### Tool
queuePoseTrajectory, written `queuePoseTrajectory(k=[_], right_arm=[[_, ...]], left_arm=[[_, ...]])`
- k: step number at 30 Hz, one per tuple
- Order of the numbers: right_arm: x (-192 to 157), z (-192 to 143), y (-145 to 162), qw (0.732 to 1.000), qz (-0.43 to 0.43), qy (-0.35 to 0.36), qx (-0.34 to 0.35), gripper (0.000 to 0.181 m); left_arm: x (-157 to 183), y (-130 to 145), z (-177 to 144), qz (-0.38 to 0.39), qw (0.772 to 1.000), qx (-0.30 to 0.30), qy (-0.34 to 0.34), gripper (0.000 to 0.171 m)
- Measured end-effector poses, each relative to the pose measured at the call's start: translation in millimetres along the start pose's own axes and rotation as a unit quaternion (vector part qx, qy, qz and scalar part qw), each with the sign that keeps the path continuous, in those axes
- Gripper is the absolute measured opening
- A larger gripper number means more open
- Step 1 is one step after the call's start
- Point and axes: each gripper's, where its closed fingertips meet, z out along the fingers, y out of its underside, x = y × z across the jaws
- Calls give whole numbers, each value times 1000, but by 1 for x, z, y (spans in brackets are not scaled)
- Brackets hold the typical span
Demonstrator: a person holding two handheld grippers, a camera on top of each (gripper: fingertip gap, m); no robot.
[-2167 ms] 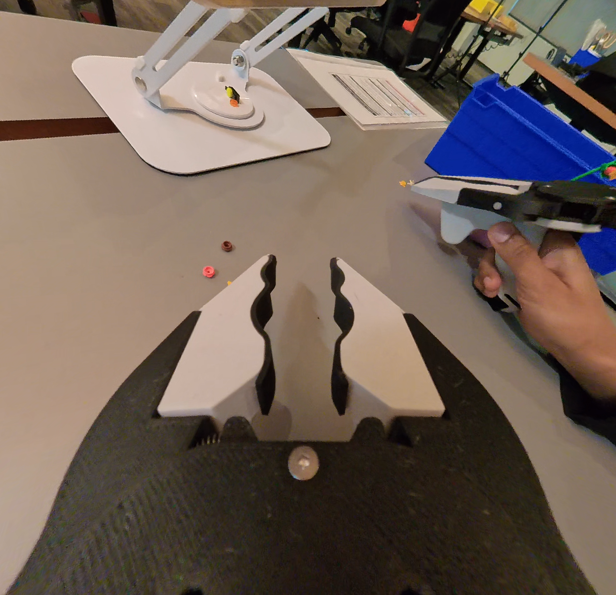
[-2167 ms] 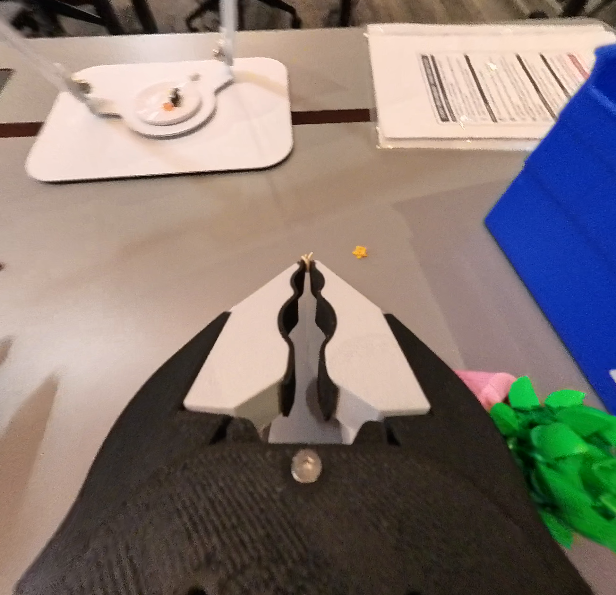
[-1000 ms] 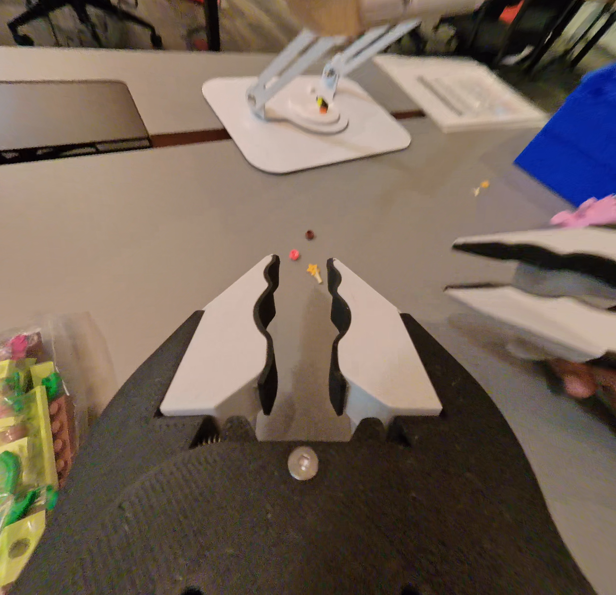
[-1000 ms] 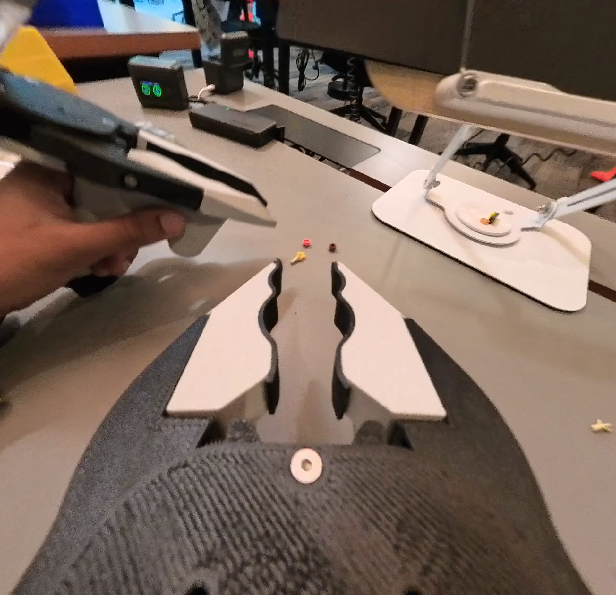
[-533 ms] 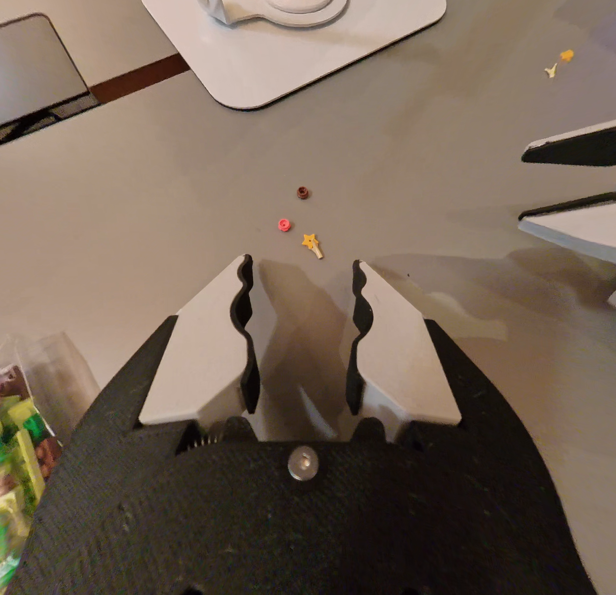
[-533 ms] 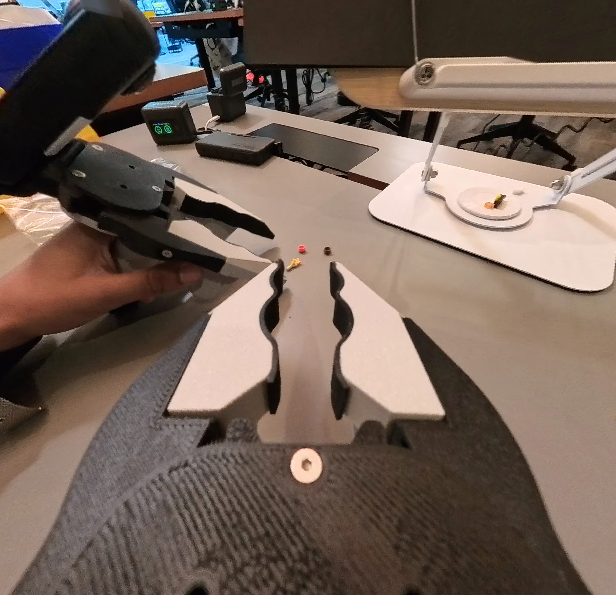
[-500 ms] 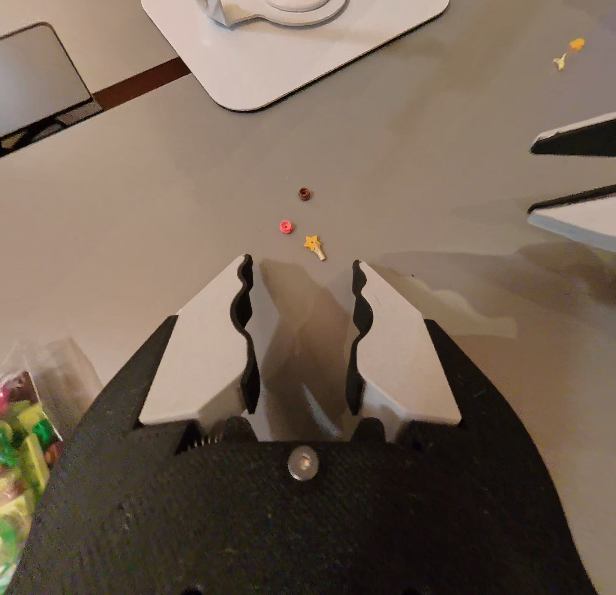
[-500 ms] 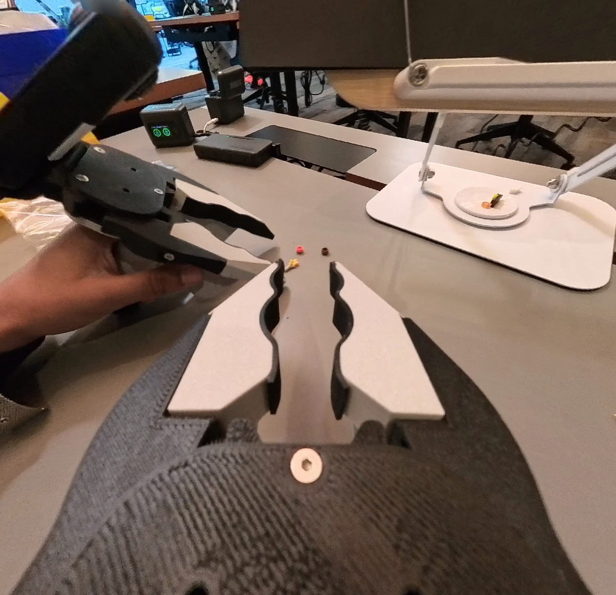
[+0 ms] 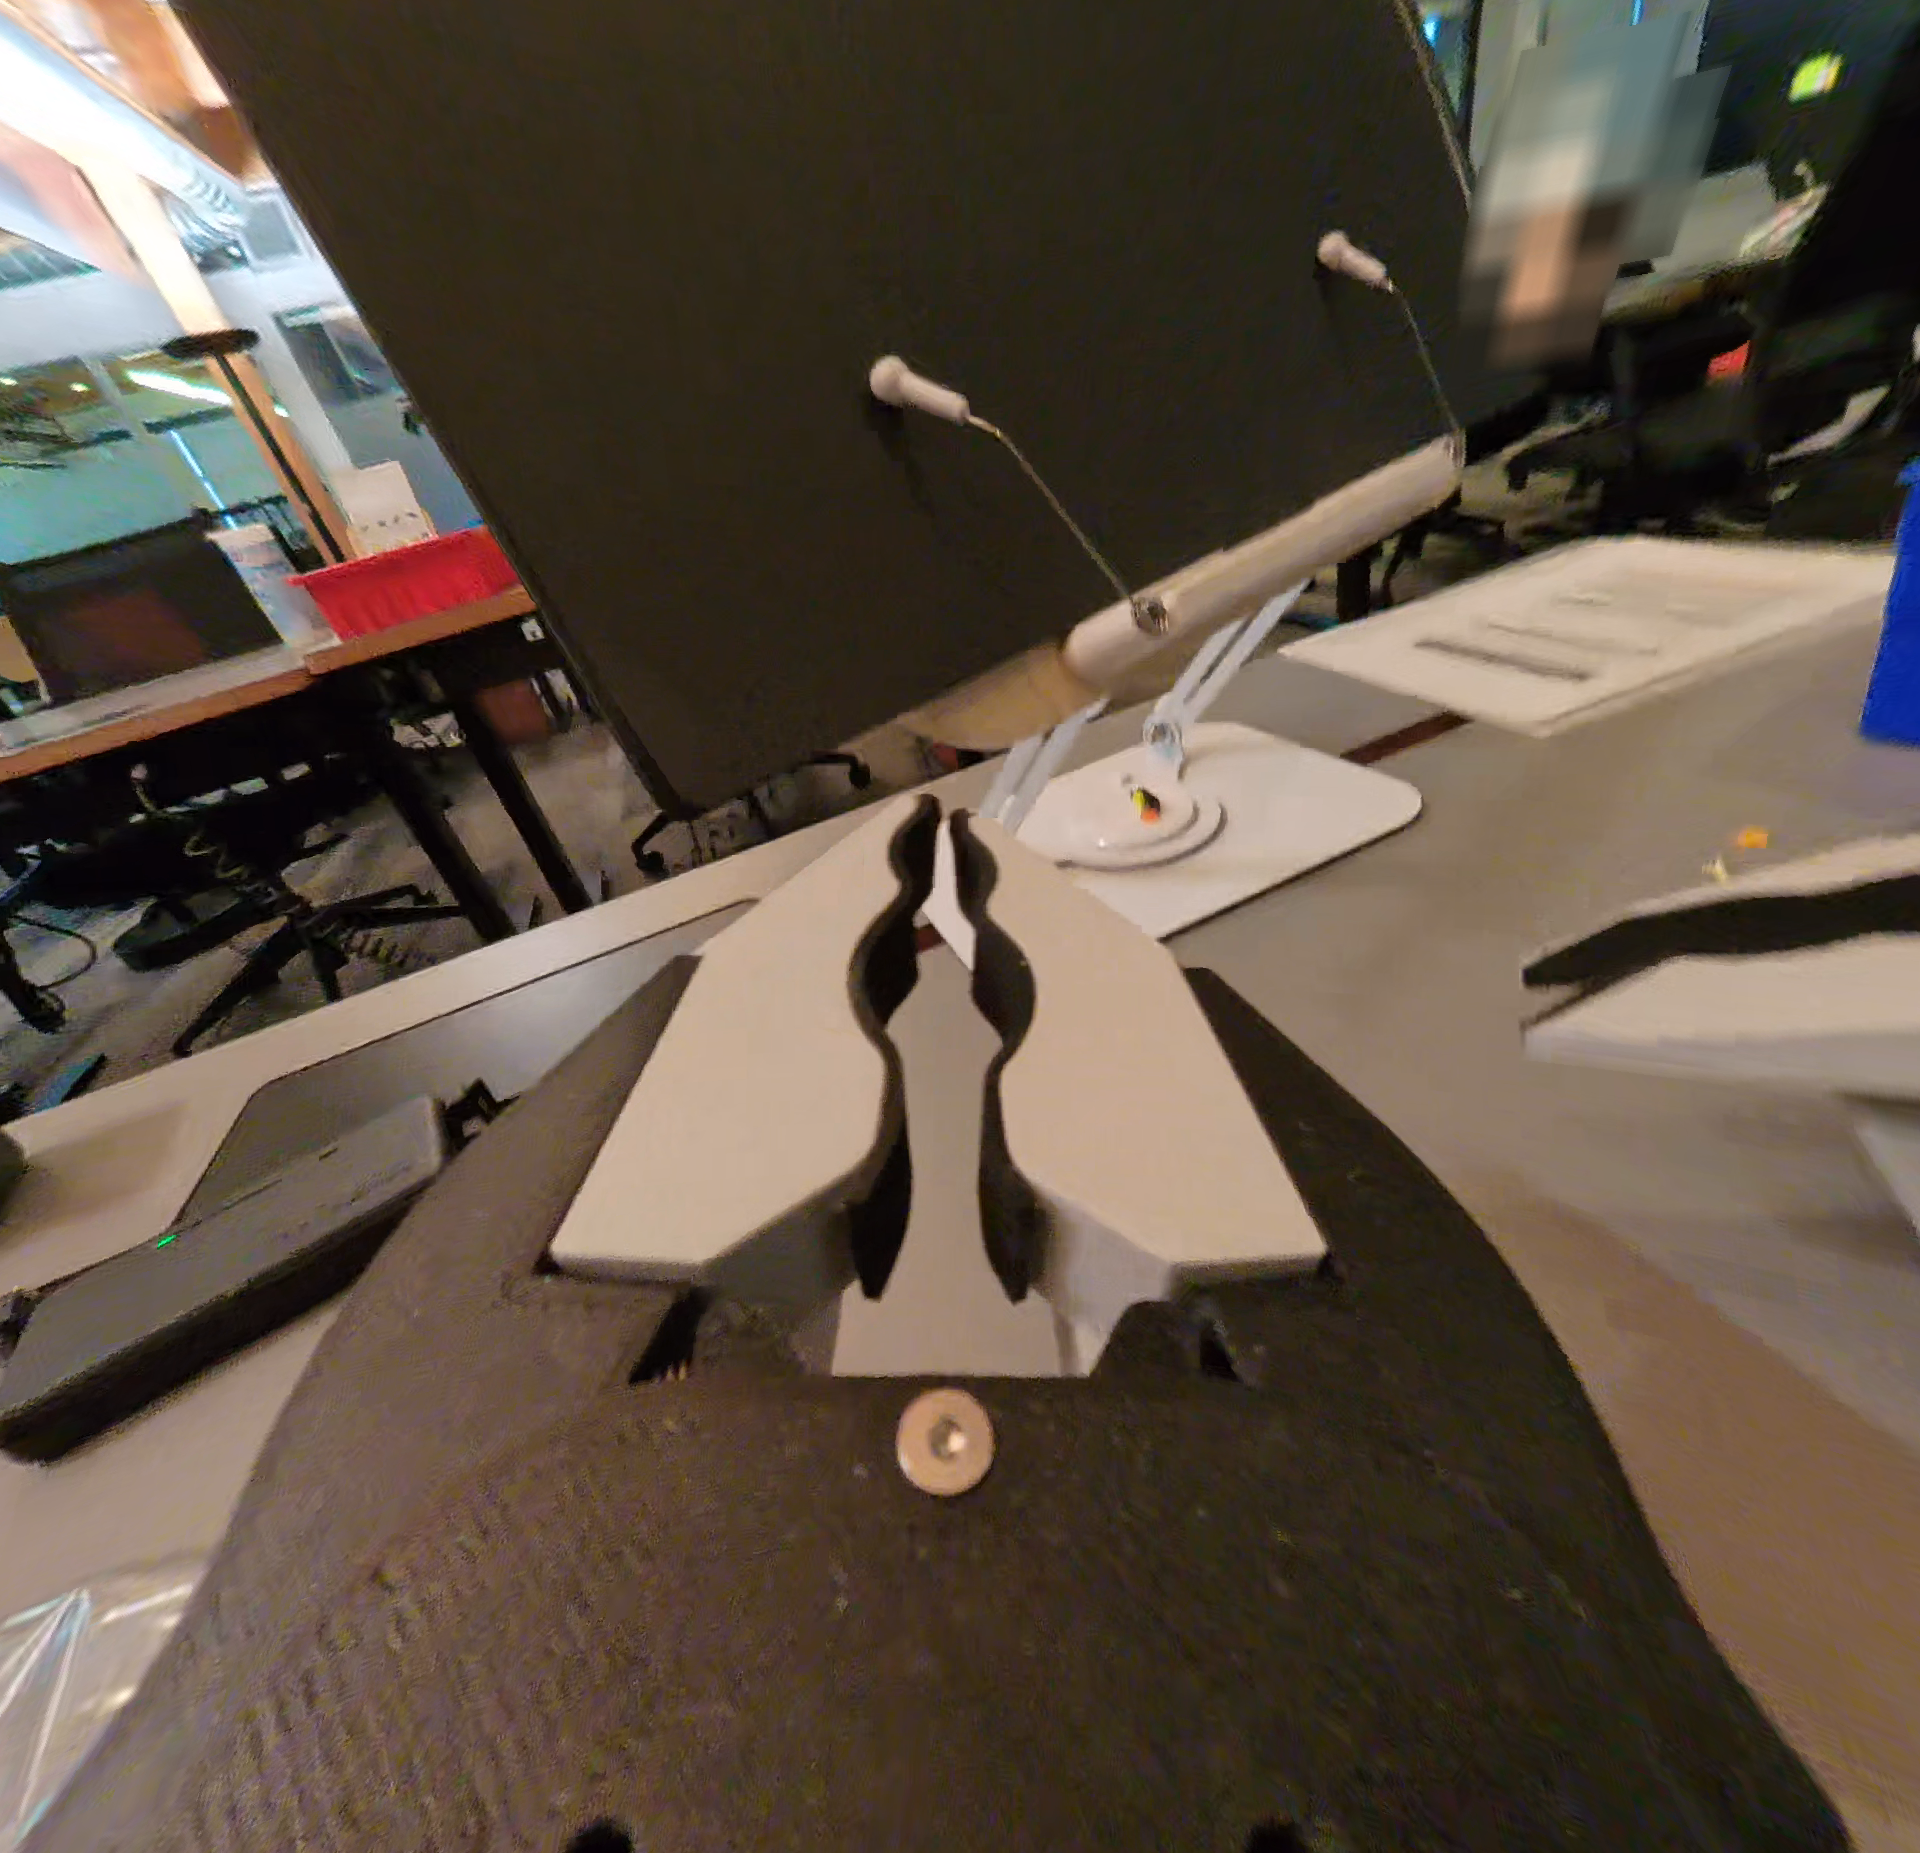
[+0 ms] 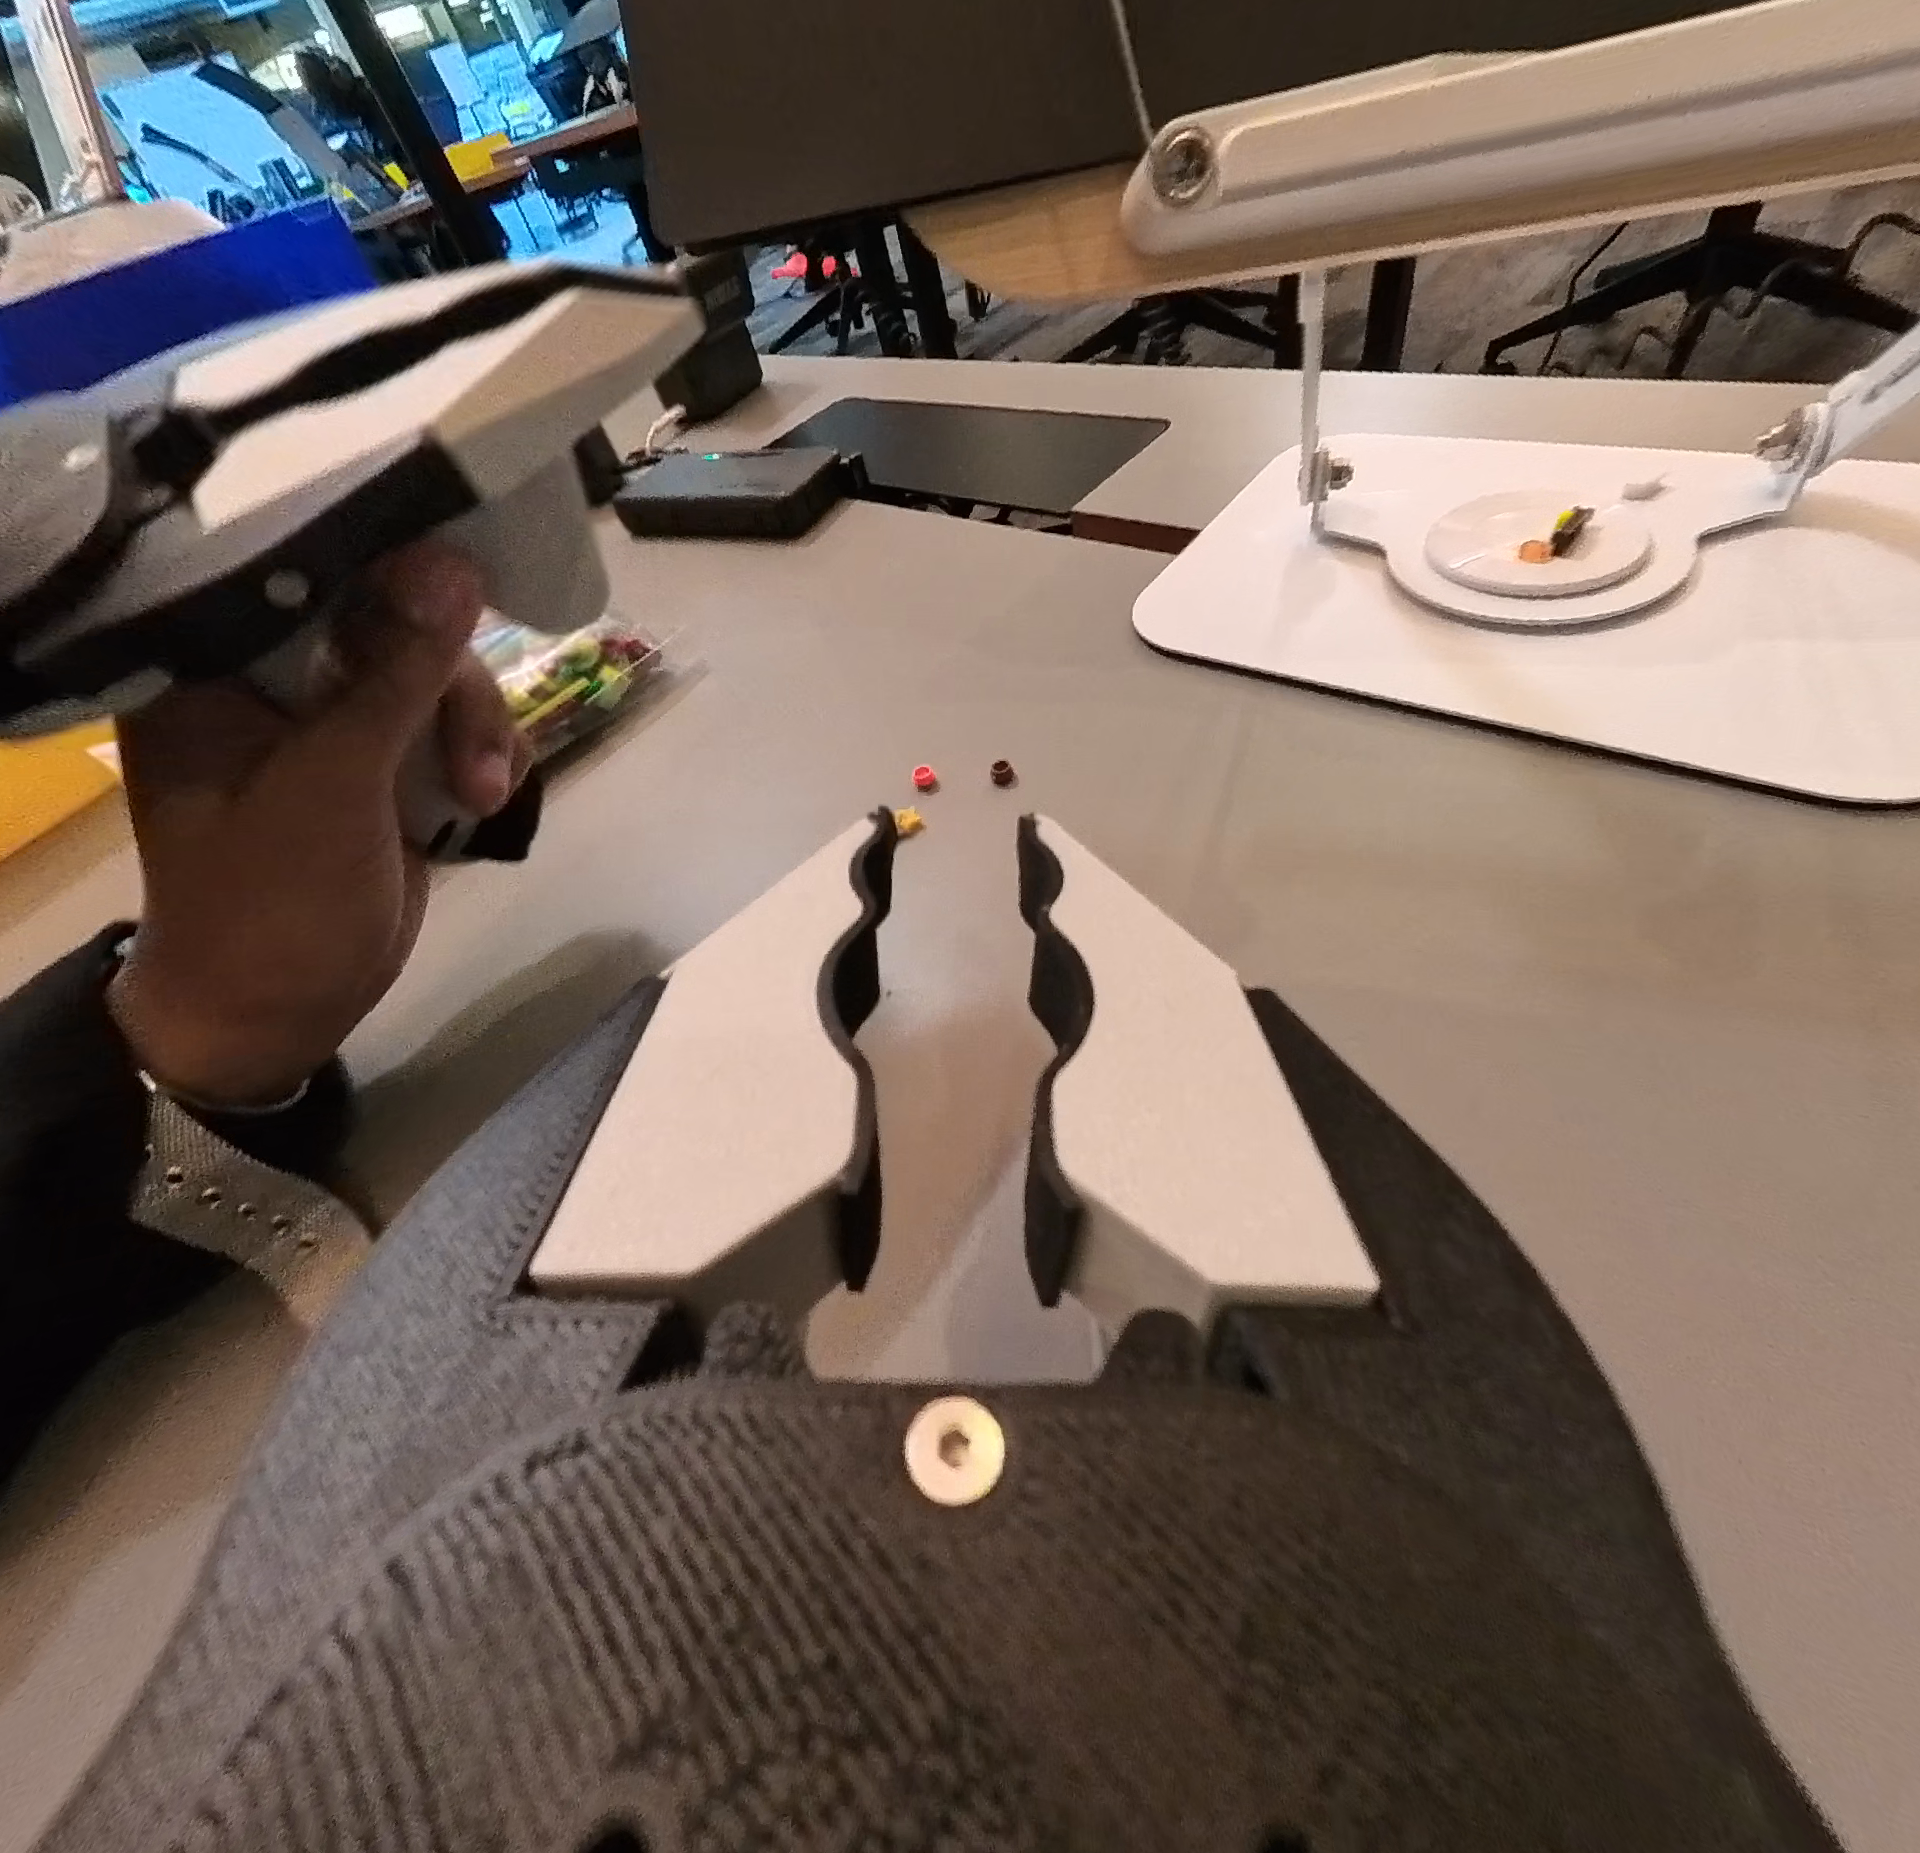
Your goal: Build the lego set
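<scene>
A: Left gripper (image 9: 940, 821) state?

B: Fingers nearly together, only a thin gap at the tips. Nothing visible between them. Tilted up off the grey table (image 9: 1558, 1024), pointing at the white stand base (image 9: 1299, 827) and the dark board behind it.

A: Right gripper (image 10: 951, 827)?

B: Fingers spread, empty, low over the table. Bare tabletop shows between them.

A: Where are the lego pieces?

B: Three loose ones just ahead of the right fingertips. Yellow star piece (image 10: 909, 819) right at the tip of the left-hand finger; can't tell if it touches. Red round stud (image 10: 924, 777) just beyond it. Brown round stud (image 10: 1002, 771) beside the red one, ahead of the gap. All three lie on the table, none gripped.

A: Anything else from the set?

B: Clear bag of lego pieces (image 10: 577, 665) on the table to the left, partly behind the person's hand (image 10: 281, 847), which holds the left gripper's handle. A small orange and yellow-black piece (image 10: 1553, 539) sits on the round disc of the stand base, well apart from both grippers. In the left wrist view, two more tiny pieces (image 9: 1740, 847) lie far right on the table, too small to tell their kind.

A: Left gripper relative to the loose three?

B: Raised above and left of them in the right wrist view, blurred, well clear of the table.
</scene>
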Motion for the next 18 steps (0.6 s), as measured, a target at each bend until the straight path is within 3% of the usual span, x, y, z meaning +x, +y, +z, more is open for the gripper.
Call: queuePoseTrajectory(k=[3,6,9,13,18], right_arm=[[-3,4,4,1000,-10,-4,-15,23],[-6,5,5,999,-25,-1,-20,22],[-7,7,8,999,-35,2,-27,21],[-9,9,11,998,-41,0,-37,21],[-10,10,12,998,-47,1,-41,21]], left_arm=[[-5,-1,25,-18,1000,-15,-14,0],[15,0,55,-29,999,-22,25,0],[19,4,78,-21,999,-41,2,0],[15,2,82,-27,999,-36,1,0],[-29,18,81,-77,994,-61,-49,0]])
